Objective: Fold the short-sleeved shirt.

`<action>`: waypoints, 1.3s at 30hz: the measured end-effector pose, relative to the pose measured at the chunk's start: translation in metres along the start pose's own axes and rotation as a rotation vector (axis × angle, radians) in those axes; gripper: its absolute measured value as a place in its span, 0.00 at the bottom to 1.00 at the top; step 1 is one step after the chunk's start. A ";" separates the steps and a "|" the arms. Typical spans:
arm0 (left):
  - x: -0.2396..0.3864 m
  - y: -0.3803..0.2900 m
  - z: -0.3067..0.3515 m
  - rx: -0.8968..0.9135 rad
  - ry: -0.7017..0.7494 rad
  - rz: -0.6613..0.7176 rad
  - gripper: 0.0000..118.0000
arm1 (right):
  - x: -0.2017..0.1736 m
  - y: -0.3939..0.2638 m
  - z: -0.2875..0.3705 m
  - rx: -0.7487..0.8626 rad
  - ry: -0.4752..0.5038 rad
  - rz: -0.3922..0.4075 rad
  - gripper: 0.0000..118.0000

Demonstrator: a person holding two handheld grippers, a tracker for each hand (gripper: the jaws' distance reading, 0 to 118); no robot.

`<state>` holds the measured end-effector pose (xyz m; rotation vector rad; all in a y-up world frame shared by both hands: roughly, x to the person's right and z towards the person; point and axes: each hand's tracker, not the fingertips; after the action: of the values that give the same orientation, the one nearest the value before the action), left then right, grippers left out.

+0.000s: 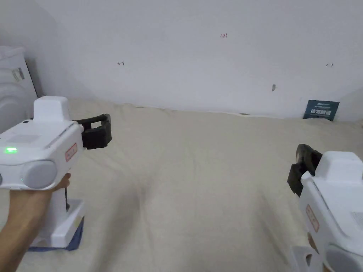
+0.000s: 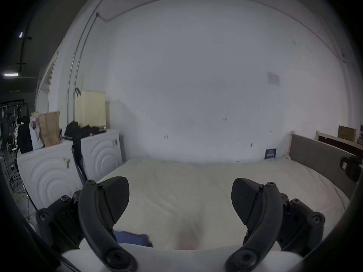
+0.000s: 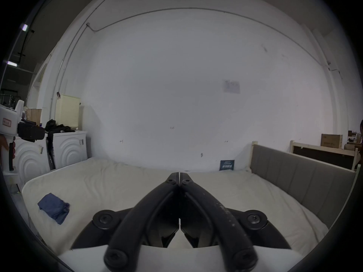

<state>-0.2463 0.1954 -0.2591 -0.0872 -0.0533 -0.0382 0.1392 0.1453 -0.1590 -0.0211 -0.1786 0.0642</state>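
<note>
Left gripper (image 2: pixel 180 203) is hanging spread wide with nothing between its jaws; right gripper (image 3: pixel 179 178) is sitting pressed together on nothing. Both are hovering above the bed (image 3: pixel 117 186). Blue shirt (image 3: pixel 54 207) is lying in a small compact bundle near the bed's left edge, untouched. Folding is looking finished, though neatness is hard to judge.

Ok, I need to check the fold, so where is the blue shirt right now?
The blue shirt lies folded on the near left part of the bed in the right gripper view, below the left gripper.
</note>
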 end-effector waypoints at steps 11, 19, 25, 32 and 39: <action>0.097 -0.046 0.033 0.122 -0.067 -0.048 0.11 | 0.049 0.000 0.020 0.054 -0.061 0.004 0.02; 0.125 -0.068 0.037 0.130 -0.119 -0.060 0.00 | 0.060 -0.011 0.025 0.047 -0.069 0.006 0.02; 0.132 -0.073 0.039 0.120 -0.120 -0.061 0.00 | 0.063 -0.013 0.025 0.041 -0.064 0.008 0.02; 0.130 -0.075 0.039 0.115 -0.117 -0.066 0.00 | 0.063 -0.015 0.027 0.048 -0.057 0.026 0.02; 0.126 -0.077 0.039 0.115 -0.122 -0.060 0.00 | 0.061 -0.016 0.029 0.043 -0.054 0.026 0.02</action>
<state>-0.1253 0.1181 -0.2067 0.0269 -0.1794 -0.0891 0.1950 0.1343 -0.1189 0.0214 -0.2309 0.0942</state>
